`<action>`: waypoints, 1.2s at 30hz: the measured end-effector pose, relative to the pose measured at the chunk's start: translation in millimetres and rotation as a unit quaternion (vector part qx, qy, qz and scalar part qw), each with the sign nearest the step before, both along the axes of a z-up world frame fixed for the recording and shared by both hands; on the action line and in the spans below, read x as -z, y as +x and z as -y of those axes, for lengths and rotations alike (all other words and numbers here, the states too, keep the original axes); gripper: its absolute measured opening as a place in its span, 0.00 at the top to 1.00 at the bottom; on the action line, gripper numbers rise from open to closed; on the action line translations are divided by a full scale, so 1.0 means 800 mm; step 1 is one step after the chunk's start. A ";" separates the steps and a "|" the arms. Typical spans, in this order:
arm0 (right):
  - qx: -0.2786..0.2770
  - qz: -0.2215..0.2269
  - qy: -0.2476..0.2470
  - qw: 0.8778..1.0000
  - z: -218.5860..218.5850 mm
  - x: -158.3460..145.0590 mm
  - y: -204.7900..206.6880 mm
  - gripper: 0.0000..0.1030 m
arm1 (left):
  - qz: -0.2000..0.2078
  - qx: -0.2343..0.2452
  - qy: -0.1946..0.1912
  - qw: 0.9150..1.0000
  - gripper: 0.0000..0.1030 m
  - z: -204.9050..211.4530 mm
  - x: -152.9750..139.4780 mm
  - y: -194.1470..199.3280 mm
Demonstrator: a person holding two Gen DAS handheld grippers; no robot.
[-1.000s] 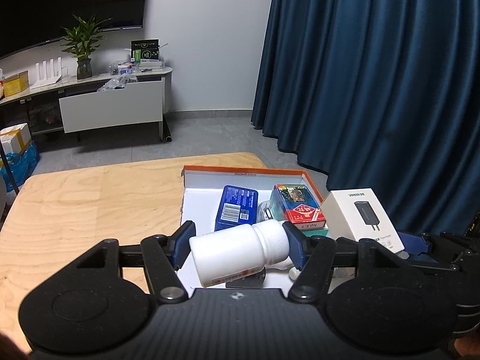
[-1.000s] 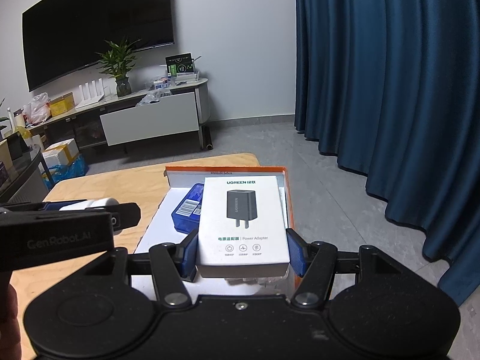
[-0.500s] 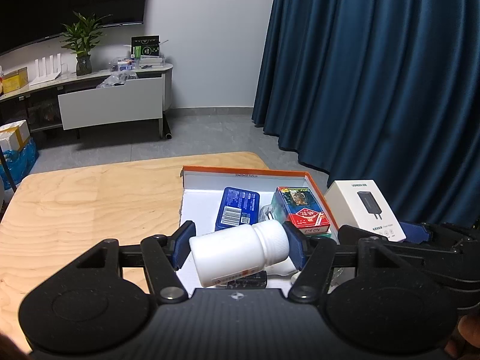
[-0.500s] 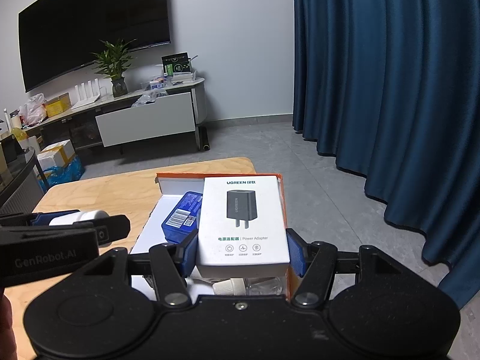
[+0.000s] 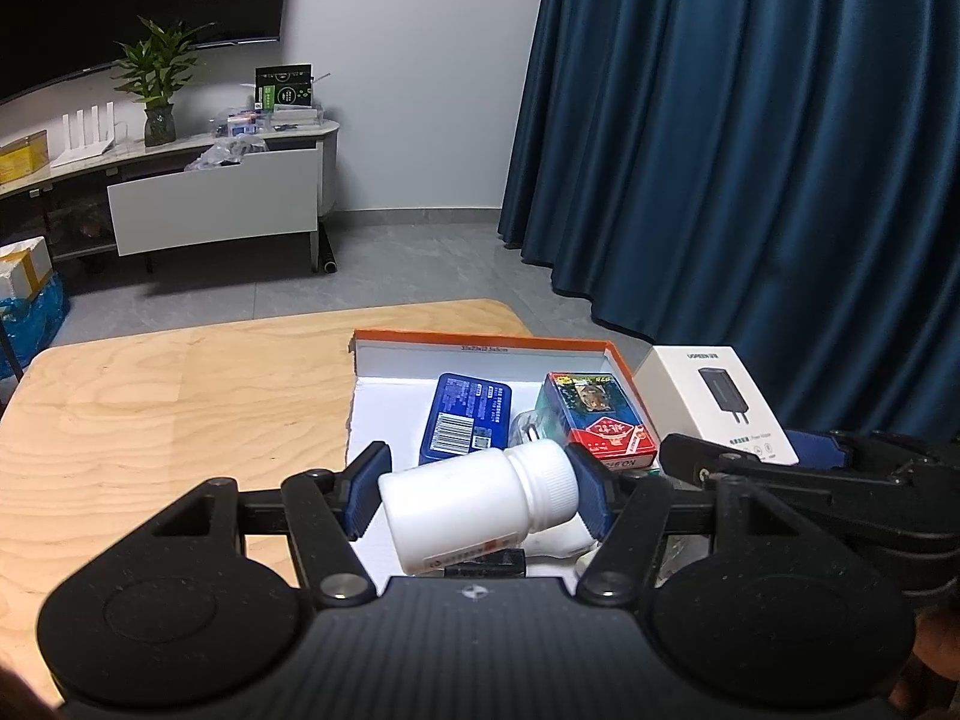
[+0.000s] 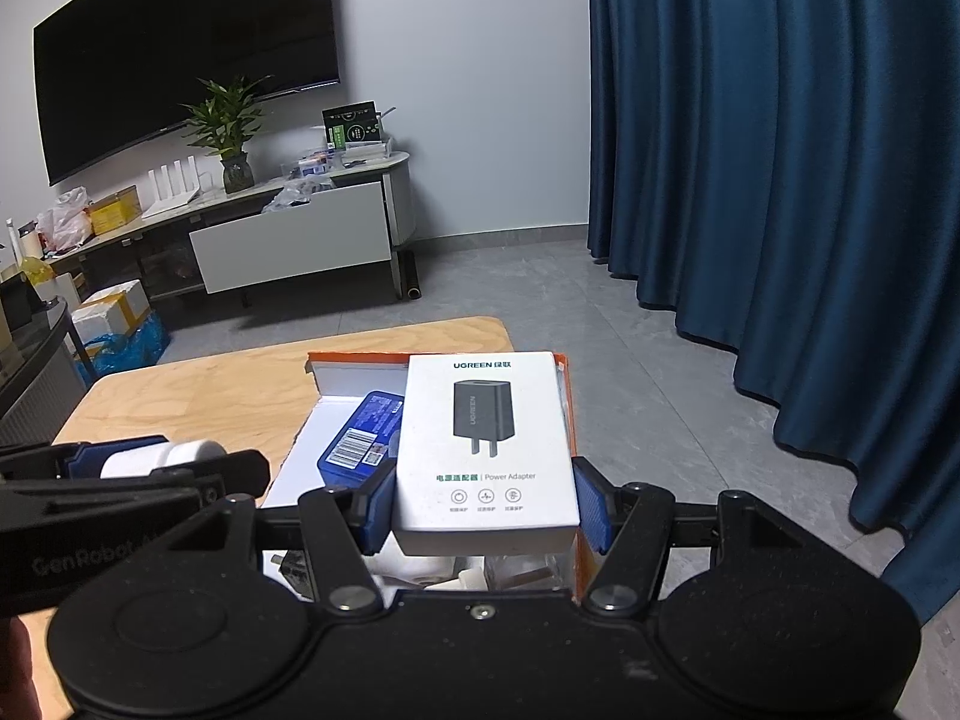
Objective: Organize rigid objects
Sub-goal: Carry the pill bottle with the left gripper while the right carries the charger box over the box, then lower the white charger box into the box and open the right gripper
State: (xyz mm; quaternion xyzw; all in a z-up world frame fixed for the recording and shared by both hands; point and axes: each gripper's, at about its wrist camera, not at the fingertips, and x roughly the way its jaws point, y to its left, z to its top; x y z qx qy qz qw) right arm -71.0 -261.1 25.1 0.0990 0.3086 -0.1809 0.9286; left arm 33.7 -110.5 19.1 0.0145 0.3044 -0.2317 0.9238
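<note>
A tray (image 5: 480, 341) sits on the worktop (image 5: 180, 408), toward its right edge. In it a tin (image 5: 465, 417) lies left of a card pack (image 5: 594, 414). A bottle (image 5: 480, 507) hangs over the tray's near part, an adapter box (image 5: 717, 399) over its right rim.

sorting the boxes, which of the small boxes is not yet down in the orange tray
The white power adapter box, clamped in the right gripper above the tray. The blue tin and the red card pack already lie inside it.
</note>
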 end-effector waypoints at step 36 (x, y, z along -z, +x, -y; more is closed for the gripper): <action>-0.036 -0.033 0.050 0.998 0.063 0.038 0.114 0.24 | -0.035 0.033 -0.008 0.999 0.38 0.033 0.025 0.023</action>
